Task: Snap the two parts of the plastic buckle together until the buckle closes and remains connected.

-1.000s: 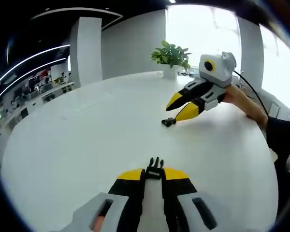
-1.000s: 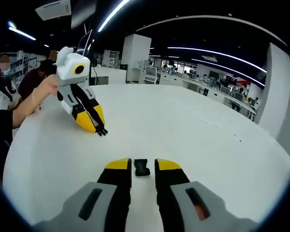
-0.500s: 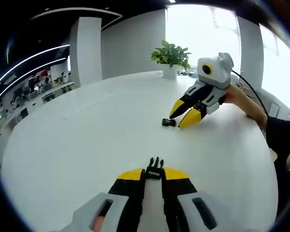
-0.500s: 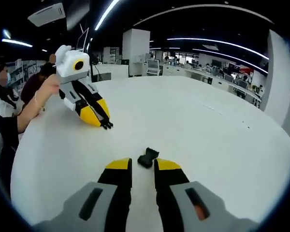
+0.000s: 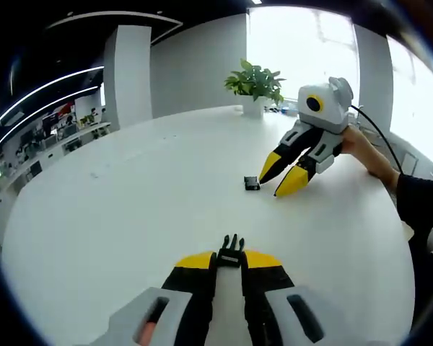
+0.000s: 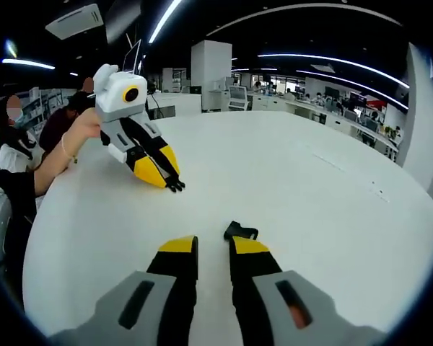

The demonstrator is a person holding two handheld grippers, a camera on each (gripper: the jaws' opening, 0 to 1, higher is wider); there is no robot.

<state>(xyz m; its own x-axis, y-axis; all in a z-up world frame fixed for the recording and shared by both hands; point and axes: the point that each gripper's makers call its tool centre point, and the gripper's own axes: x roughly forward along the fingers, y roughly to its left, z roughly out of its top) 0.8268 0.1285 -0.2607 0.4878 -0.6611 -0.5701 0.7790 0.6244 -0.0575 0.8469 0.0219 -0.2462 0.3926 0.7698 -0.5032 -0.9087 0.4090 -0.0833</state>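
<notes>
— Left gripper (image 5: 231, 261)?

— Clamped shut on the pronged half (image 5: 232, 247) of the buckle, with the prongs out past the yellow tips. Held low over the white table (image 5: 130, 202), presumably to keep those prongs aimed forward and ready for mating.

— And the right gripper (image 5: 270, 186)?

— Spread open, gripping nothing. Tilted down toward the table, tips just beside the socket half (image 5: 252, 184) and not around it.

— Where exactly, that socket half?

— Loose on the tabletop. In the right gripper view, just past the tip of the right-hand jaw, off to the side of the gap and not inside it. Well apart from the pronged half on the other side of the table.

— Why open like that?

— Most likely to straddle the socket half before closing. Probably needs a small sideways shift first, judging by the offset; otherwise risks nudging the piece away instead of catching it.

— Any containers?

— Just a white pot (image 5: 254, 108) at the far edge of the table, holding a leafy green plant (image 5: 255, 81). No part in the buckle job.

— Progress?

— Early, by the look of it: one half gripped, the other not yet picked up, nothing snapped together.
</notes>
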